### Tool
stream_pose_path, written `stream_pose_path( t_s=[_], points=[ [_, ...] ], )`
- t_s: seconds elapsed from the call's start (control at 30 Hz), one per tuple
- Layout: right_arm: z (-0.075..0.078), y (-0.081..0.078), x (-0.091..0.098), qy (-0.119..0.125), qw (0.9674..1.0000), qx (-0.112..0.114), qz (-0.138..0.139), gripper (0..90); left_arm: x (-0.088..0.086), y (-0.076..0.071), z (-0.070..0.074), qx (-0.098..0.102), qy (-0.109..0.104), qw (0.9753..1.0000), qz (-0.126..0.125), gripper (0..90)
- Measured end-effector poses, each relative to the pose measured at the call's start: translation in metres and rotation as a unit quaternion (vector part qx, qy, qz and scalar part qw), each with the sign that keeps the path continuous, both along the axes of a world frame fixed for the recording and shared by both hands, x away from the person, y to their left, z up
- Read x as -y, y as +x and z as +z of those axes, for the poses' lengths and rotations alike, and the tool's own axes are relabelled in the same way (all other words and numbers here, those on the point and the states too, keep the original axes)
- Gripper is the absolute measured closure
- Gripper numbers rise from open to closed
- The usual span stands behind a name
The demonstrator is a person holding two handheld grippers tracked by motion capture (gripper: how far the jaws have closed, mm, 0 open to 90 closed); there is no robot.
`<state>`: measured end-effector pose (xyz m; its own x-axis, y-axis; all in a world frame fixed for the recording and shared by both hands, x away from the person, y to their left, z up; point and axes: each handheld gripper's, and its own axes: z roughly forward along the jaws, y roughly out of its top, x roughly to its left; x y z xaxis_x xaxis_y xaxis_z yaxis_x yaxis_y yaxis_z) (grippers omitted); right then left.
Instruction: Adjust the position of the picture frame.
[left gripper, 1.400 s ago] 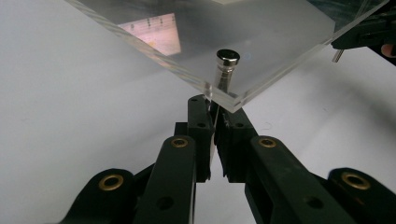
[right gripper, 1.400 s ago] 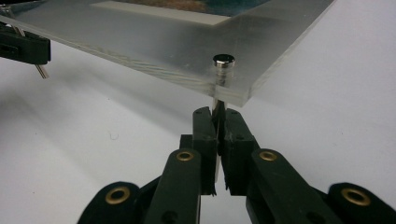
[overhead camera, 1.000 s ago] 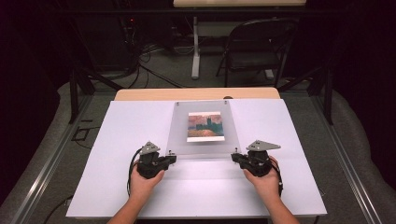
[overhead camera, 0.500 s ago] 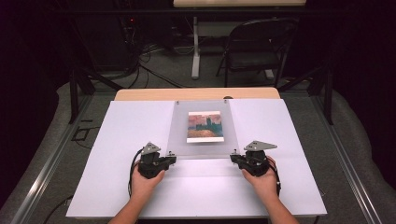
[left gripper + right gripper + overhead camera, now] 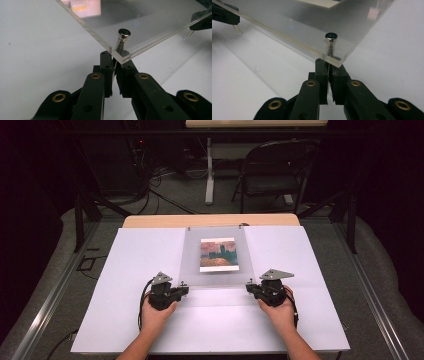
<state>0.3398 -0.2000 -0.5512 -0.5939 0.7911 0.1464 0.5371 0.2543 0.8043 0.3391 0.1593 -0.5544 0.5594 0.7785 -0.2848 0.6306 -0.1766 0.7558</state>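
Observation:
A clear acrylic panel [image 5: 215, 272] with a small painted picture [image 5: 218, 254] under it lies in the middle of the white table sheet [image 5: 125, 270]. Its near edge looks raised off the sheet. My left gripper [image 5: 184, 290] sits at the panel's near left corner. In the left gripper view the left gripper [image 5: 115, 61] is shut on the thin metal pin of a corner standoff [image 5: 124, 32]. My right gripper [image 5: 248, 288] sits at the near right corner. In the right gripper view the right gripper [image 5: 328, 63] is shut on that corner's standoff [image 5: 331, 36] pin.
The white sheet covers a wooden table [image 5: 210, 221] whose far edge shows beyond it. A dark folding chair [image 5: 272, 170] and cables stand on the floor behind. Each gripper view shows the other gripper [image 5: 202, 21] far off along the panel's edge.

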Motion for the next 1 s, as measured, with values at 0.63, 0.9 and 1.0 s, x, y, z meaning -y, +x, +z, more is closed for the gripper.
stream_pose_path(
  t_s=[0.63, 0.9, 1.0],
  points=[
    [-0.0068, 0.0033, -0.0031, -0.005, 0.9999, -0.008, 0.004, 85.5, -0.0009, 0.0030, -0.0049, -0.009, 0.003, 0.9999, 0.006, 83.2],
    [-0.0085, 0.0035, -0.0034, -0.001, 1.0000, -0.006, 0.002, 85.5, -0.0011, 0.0034, -0.0051, -0.010, 0.003, 0.9999, 0.007, 83.0],
    [-0.0087, 0.0035, -0.0034, 0.000, 1.0000, -0.005, 0.001, 85.4, -0.0010, 0.0033, -0.0051, -0.011, 0.003, 0.9999, 0.007, 83.0]
  ],
)
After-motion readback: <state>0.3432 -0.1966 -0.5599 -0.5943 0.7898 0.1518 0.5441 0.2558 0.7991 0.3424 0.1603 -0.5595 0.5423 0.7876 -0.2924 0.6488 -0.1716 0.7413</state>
